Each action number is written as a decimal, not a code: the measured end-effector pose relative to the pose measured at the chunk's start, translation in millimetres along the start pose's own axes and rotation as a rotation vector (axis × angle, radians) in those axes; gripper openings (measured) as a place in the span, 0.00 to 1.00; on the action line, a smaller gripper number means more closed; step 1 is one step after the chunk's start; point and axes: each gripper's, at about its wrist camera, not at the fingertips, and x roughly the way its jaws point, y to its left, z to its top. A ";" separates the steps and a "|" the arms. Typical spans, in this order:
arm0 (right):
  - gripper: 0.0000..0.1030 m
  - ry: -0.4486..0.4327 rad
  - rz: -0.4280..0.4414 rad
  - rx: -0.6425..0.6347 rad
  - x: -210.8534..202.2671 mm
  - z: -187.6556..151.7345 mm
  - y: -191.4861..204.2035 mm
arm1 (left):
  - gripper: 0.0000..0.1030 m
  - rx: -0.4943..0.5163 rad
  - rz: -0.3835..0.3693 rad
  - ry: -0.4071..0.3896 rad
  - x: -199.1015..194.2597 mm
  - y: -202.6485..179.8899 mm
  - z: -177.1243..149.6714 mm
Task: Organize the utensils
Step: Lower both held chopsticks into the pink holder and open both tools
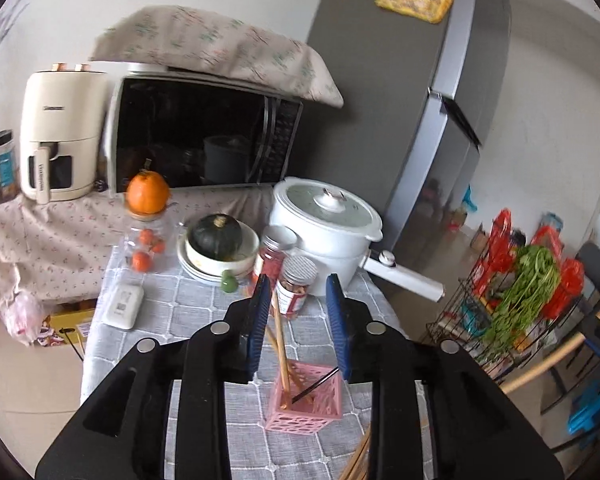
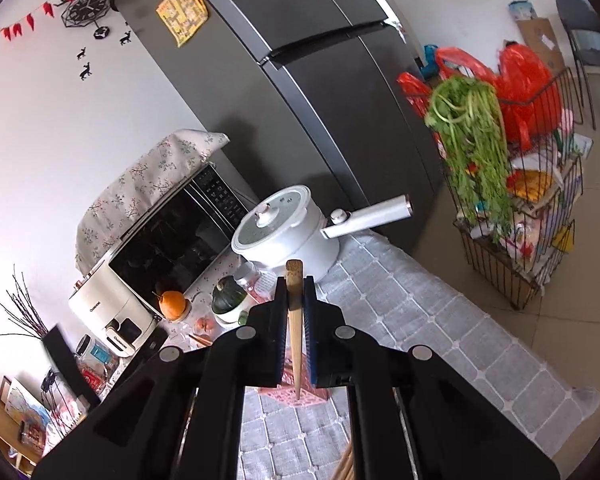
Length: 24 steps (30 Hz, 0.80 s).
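I see a big grey fridge [image 2: 300,80]. A white wall [image 2: 60,140] is beside it. A wire rack [image 2: 512,240] stands near it on the tiled floor [image 2: 572,320].

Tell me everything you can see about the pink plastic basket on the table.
The pink plastic basket is a small square holder with perforated lattice walls and an open top. It stands upright on the grey quilted tablecloth, below the open left gripper. Wooden chopsticks and one thin black stick lean inside it, sticking out above its rim. Nothing grips the basket itself.
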 end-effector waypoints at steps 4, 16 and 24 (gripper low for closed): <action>0.08 -0.018 0.010 -0.026 8.5 8.6 23.9 | 0.40 -0.073 -0.008 -0.019 -32.0 24.7 -7.9; 0.08 -0.011 -0.065 -0.111 82.2 -17.5 63.5 | 0.46 -0.030 0.036 -0.032 -51.7 32.4 -10.4; 0.42 0.030 -0.097 -0.141 108.0 -46.8 60.4 | 0.58 0.006 0.078 -0.036 -52.9 31.8 -14.3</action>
